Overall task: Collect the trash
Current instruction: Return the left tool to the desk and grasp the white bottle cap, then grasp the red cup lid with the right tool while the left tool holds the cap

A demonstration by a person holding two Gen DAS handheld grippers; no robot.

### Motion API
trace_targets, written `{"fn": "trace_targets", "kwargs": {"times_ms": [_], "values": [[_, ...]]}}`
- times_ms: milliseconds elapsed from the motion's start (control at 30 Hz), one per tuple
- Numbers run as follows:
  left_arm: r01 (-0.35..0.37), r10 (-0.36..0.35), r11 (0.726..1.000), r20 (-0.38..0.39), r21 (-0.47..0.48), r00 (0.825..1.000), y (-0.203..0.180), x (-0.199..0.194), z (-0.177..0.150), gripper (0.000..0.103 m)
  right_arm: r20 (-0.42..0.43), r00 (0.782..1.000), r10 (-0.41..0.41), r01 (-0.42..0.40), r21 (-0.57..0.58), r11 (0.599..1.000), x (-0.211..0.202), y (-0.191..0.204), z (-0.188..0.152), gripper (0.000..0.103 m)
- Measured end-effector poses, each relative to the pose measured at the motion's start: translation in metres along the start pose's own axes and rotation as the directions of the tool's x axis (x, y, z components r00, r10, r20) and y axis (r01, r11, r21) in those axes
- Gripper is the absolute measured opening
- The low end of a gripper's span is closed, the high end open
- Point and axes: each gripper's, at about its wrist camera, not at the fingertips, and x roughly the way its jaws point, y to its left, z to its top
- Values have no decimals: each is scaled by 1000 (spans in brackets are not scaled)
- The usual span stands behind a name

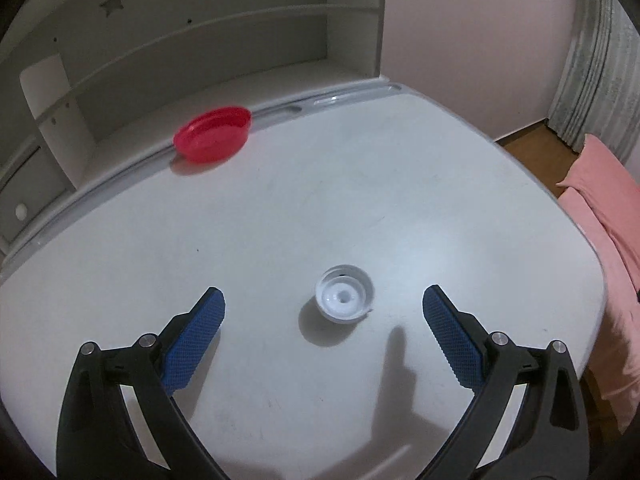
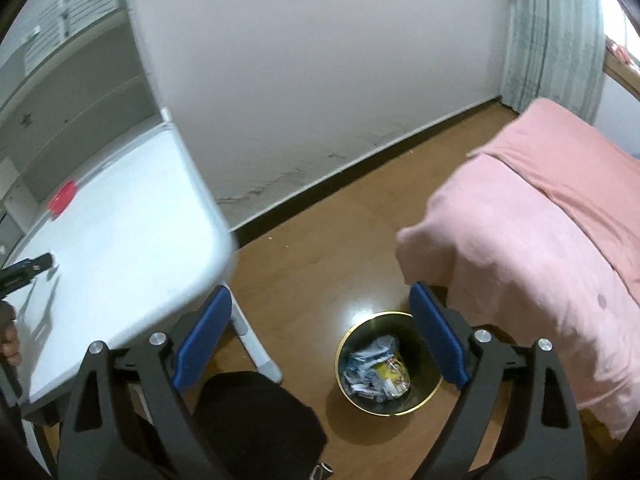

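A small white cap (image 1: pixel 345 295) lies upside down on the white desk (image 1: pixel 280 220), just ahead of my left gripper (image 1: pixel 324 298), whose blue pads stand wide open on either side of it without touching it. A red lid (image 1: pixel 213 133) rests at the desk's far left edge, seen also as the red lid (image 2: pixel 62 197) in the right wrist view. My right gripper (image 2: pixel 322 300) hangs open and empty above the floor. Below it stands a round gold-rimmed bin (image 2: pixel 390 364) holding crumpled wrappers (image 2: pixel 378 370). The left gripper's fingers (image 2: pixel 38 264) show at the left edge of that view.
A white shelf unit (image 1: pixel 160 40) rises behind the desk. A bed with a pink cover (image 2: pixel 540 240) stands right of the bin. A black chair seat (image 2: pixel 256 420) lies below the desk edge, next to a white desk leg (image 2: pixel 256 344). The floor is brown wood (image 2: pixel 320 248).
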Motion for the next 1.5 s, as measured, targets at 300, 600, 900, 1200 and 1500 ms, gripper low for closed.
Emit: {"fn": "trace_targets", "kwargs": {"times_ms": [300, 600, 900, 1200, 1500], "values": [[24, -24, 999, 7, 46, 1000, 4, 9, 1, 41, 2, 996, 88, -87, -144, 986, 0, 83, 19, 87], [48, -48, 999, 37, -5, 998, 48, -15, -6, 29, -127, 958, 256, -284, -327, 901, 48, 221, 48, 87], [-63, 67, 983, 23, -170, 997, 146, -48, -38, 29, -286, 908, 306, -411, -468, 783, 133, 401, 64, 95], [-133, 131, 956, -24, -260, 991, 193, -55, -60, 29, -264, 926, 271, -372, -509, 776, 186, 488, 107, 97], [-131, 130, 960, -20, -248, 991, 187, -59, -54, 29, -263, 917, 299, -395, -495, 774, 171, 466, 111, 78]]}}
